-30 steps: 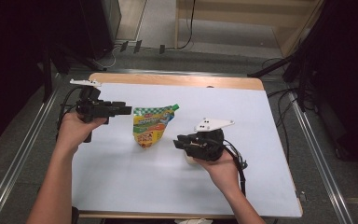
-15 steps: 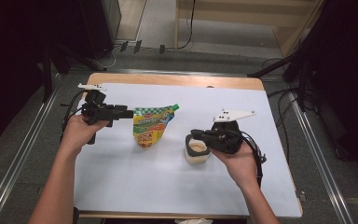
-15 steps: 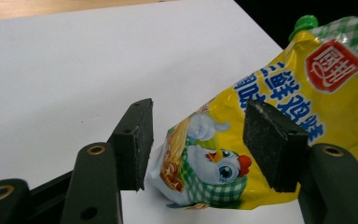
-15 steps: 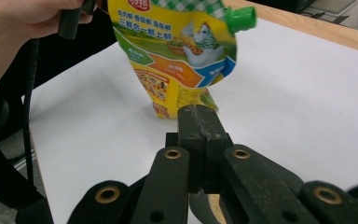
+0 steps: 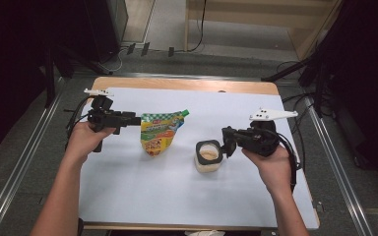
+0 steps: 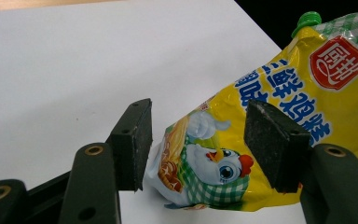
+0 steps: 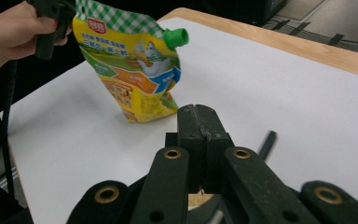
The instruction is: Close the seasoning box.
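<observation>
The yellow sauce pouch [image 5: 160, 133] lies on the white surface [image 5: 128, 196], its bottom corner seen between the parted pads of the left claw [image 6: 193, 147], which have just been opening and do not press it. The right claw [image 5: 226, 142] is shut on the rim of the small open jar [image 5: 208, 156] (contents beige). The pouch should be gripped squarely before lifting, and the jar held level.

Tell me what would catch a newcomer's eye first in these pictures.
The bright yellow-and-green spouted pouch lies mid-table on the white sheet, its cartoon chicken showing between the open jaws of the left gripper. To its right stands a small open jar with pale contents, and the right gripper, jaws shut, sits just beside it.
</observation>
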